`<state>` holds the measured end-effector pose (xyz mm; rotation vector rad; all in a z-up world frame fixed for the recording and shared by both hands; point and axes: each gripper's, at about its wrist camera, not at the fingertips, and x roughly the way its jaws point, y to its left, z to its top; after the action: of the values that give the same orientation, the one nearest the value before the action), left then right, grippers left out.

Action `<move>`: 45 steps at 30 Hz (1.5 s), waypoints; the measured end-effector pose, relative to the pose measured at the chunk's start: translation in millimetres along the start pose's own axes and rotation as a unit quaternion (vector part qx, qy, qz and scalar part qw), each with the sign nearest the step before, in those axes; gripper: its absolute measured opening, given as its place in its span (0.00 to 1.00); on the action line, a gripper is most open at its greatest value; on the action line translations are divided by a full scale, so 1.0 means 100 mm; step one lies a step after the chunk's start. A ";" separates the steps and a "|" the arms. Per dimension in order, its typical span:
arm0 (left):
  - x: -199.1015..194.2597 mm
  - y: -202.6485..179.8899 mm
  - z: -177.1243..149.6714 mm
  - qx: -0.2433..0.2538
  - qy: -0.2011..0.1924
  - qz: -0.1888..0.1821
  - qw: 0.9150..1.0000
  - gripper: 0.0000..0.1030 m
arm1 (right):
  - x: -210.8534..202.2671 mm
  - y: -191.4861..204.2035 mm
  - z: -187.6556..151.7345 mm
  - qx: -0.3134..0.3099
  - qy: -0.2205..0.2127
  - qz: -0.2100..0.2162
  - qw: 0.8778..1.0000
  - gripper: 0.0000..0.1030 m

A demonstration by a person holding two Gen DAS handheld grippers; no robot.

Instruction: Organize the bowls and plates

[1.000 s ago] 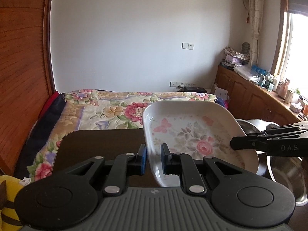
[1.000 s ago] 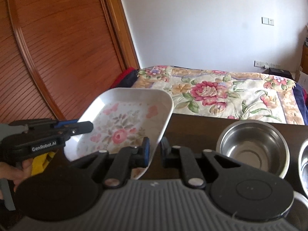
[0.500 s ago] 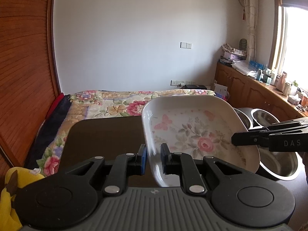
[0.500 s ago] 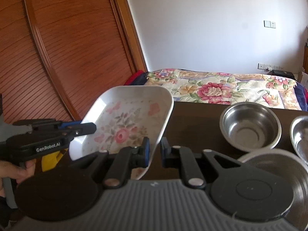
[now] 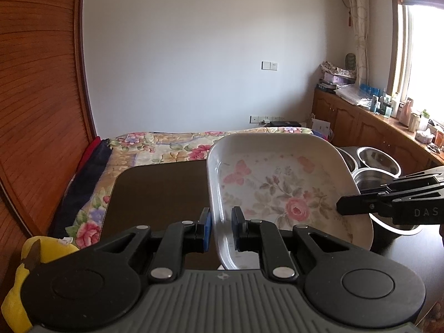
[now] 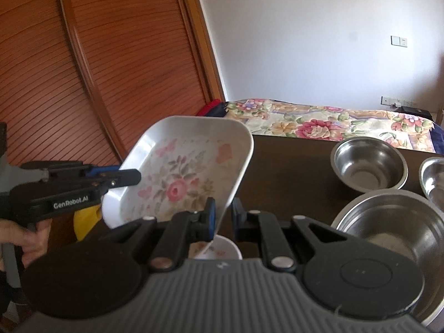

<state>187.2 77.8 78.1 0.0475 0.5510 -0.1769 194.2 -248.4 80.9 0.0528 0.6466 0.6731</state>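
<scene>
You hold one floral plate (image 5: 280, 194) in the air above the dark table (image 5: 155, 191), tilted, with a gripper on each side. Your left gripper (image 5: 220, 229) pinches the plate's near-left rim, one finger inside and one outside. Your right gripper (image 6: 221, 217) clamps the opposite rim the same way, fingers closed on the edge.

As a judgement, the sorting is mid-course: the plate is lifted and not yet set down anywhere, and nothing visible looks like a finished stack of plates.

The count, as far as these views allow: one floral plate in hand. Three steel bowls stand to the right on the table in the right wrist view: a far bowl (image 6: 370, 165), a large near bowl (image 6: 388, 231), and a third bowl (image 6: 434, 179) cut off by the frame edge. They sit close together but apart, not nested, so stacking them appears to be left to do. Below the raised plate, a small floral dish (image 6: 222, 249) peeks out on the table, mostly hidden behind your right gripper; whether it is a bowl or a plate you cannot tell. It is a likely landing spot for the plate, though that is only a guess.
</scene>
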 end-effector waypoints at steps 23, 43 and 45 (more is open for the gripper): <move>-0.11 0.01 -0.58 -0.009 0.022 -0.009 1.000 0.44 | 0.03 -0.01 -0.30 -0.004 0.042 0.026 0.999 0.14; -0.05 0.00 -0.79 -0.021 0.036 -0.018 0.999 0.44 | 0.03 0.01 -0.39 -0.013 0.058 0.027 0.998 0.14; -0.04 0.00 -0.80 -0.021 0.037 -0.018 0.999 0.44 | 0.03 0.02 -0.40 -0.015 0.058 0.026 0.998 0.14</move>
<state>142.2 85.7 12.4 0.0028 0.6295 -0.1997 172.2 -251.6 47.9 0.0033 0.7488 0.7401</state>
